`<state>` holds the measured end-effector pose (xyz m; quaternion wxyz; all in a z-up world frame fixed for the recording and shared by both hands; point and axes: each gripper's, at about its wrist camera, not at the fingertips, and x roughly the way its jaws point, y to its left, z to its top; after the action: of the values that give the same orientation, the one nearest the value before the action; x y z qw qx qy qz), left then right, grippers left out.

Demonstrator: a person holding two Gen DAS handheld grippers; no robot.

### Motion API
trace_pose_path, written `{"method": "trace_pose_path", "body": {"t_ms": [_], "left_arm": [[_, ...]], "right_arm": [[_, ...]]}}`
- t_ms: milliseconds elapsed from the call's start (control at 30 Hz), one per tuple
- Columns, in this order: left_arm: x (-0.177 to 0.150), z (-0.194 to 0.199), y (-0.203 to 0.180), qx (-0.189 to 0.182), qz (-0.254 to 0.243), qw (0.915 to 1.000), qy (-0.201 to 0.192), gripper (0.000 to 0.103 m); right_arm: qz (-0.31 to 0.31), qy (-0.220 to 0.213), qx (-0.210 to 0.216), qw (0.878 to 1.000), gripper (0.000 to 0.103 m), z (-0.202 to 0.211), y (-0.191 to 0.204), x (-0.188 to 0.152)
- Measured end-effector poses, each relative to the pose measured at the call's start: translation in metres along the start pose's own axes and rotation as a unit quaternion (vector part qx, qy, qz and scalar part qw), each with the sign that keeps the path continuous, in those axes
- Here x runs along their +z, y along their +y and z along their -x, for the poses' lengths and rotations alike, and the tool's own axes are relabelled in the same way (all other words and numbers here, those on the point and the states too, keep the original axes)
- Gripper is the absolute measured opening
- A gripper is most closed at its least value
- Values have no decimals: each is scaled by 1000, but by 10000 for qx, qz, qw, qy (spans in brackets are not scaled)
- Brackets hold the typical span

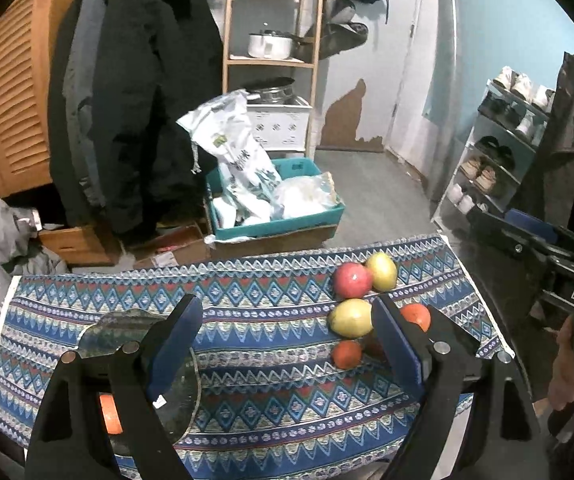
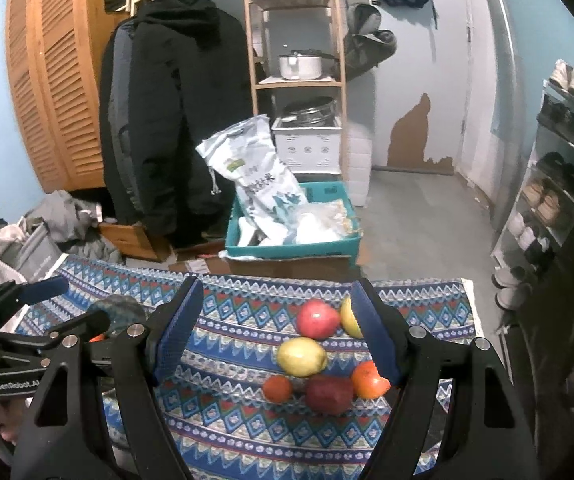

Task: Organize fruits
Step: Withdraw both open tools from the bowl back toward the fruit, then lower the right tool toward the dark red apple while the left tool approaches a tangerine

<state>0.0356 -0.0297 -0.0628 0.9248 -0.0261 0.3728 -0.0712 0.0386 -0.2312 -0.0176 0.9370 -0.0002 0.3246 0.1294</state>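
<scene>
A cluster of fruit lies on the blue patterned cloth (image 1: 267, 292): a red apple (image 1: 353, 280), two yellow fruits (image 1: 383, 270) (image 1: 350, 318), two oranges (image 1: 417, 316) (image 1: 347, 354) and a dark red apple (image 2: 329, 394). My left gripper (image 1: 287, 344) hovers open over the cloth, left of the cluster, with nothing between its pads. Under its left finger sits a clear glass dish (image 1: 139, 344) with an orange (image 1: 109, 416) in it. My right gripper (image 2: 277, 332) is open above the fruit, touching none. The right wrist view also shows the left gripper (image 2: 67, 304) over the dish (image 2: 119, 312).
Beyond the table's far edge the floor holds a teal crate (image 1: 279, 228) of bags, cardboard boxes, a hanging black coat (image 1: 135, 100) and a wooden shelf (image 1: 271, 60). A shoe rack (image 1: 495, 152) stands at the right. Clothes are piled at the left (image 1: 7, 240).
</scene>
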Motion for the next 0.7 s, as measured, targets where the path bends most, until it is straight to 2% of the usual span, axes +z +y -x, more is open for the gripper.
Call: {"method": "trace_pose_path", "body": {"t_ms": [367, 500, 700], "left_arm": [[-10, -54, -25, -60, -213, 9984, 529, 88], [-22, -82, -25, -271, -13, 9955, 910, 88], [-37, -117, -24, -109, 78, 9915, 1297, 88]], "right_arm": [[-267, 505, -187, 9982, 76, -30, -37, -22], [-344, 766, -296, 9960, 76, -47, -48, -36], [-483, 1268, -354, 9901, 76, -82, -60, -59]]}}
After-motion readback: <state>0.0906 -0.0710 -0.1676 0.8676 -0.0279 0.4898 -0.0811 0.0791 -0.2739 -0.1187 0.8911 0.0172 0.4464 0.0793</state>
